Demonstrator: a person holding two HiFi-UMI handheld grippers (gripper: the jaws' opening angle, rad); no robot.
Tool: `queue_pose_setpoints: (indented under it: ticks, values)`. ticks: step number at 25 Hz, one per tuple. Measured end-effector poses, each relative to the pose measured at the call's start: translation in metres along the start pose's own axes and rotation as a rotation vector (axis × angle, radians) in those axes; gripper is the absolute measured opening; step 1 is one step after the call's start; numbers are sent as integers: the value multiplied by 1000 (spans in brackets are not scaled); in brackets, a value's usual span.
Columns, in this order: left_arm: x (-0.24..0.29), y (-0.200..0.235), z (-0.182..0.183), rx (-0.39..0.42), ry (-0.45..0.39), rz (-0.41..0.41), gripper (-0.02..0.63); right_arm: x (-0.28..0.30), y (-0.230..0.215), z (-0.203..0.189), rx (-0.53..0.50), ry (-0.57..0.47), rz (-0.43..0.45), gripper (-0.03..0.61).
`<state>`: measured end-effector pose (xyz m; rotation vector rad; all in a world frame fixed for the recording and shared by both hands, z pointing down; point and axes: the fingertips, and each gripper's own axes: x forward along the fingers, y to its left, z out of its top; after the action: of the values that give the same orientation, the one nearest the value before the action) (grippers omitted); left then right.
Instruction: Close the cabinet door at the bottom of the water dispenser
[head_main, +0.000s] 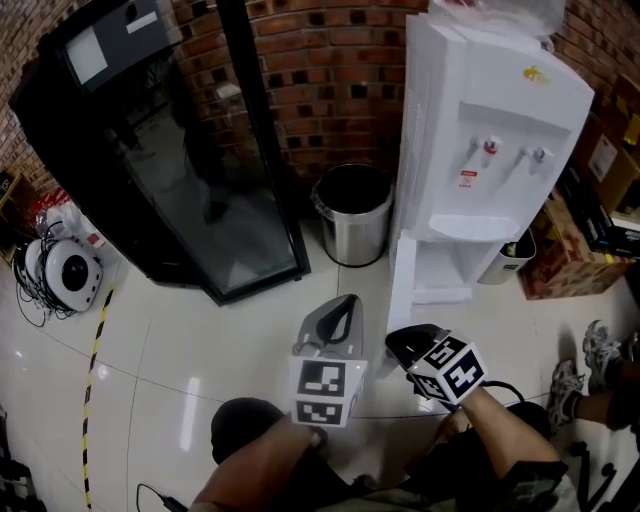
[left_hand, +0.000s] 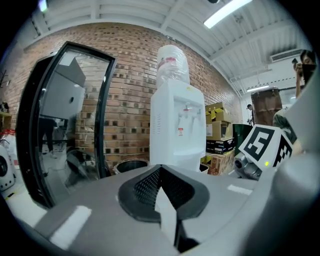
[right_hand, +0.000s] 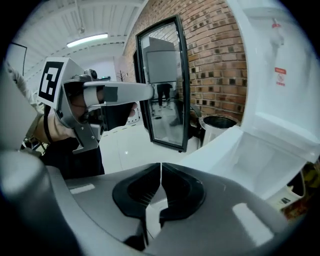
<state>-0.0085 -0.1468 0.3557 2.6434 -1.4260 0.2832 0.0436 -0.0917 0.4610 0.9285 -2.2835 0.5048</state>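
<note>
The white water dispenser (head_main: 490, 150) stands against the brick wall, with a bottle on top in the left gripper view (left_hand: 177, 125). Its bottom cabinet door (head_main: 402, 290) hangs open, swung out toward the left, and the white compartment (right_hand: 267, 160) shows behind it. My right gripper (head_main: 398, 345) is shut with nothing in it, just in front of the door's lower edge; the door panel (right_hand: 215, 147) lies right beyond its tips. My left gripper (head_main: 345, 300) is shut and empty, held to the left of the door and apart from it.
A steel trash bin (head_main: 352, 215) stands left of the dispenser, beside a black glass-door cooler (head_main: 190, 190). Cardboard boxes (head_main: 565, 255) and a small white bin (head_main: 515, 255) crowd the right. A person's sneakers (head_main: 600, 350) are at far right. White round devices (head_main: 65, 270) lie at left.
</note>
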Motion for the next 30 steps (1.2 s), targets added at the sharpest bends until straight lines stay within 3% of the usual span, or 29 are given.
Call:
queue_pose_setpoints:
  ticks: [8,19,30]
  values:
    - [24,-43,4,-5,-8,-85,0,-47,-38,-37,95,43,-118,2]
    - [51,-72,-8,-1,22,-128,0,-115,-144,-82,212,132,-407,2]
    - [87,-94,-7,-39,10,-145,0,-149,-283,-89,368,-37,-760,0]
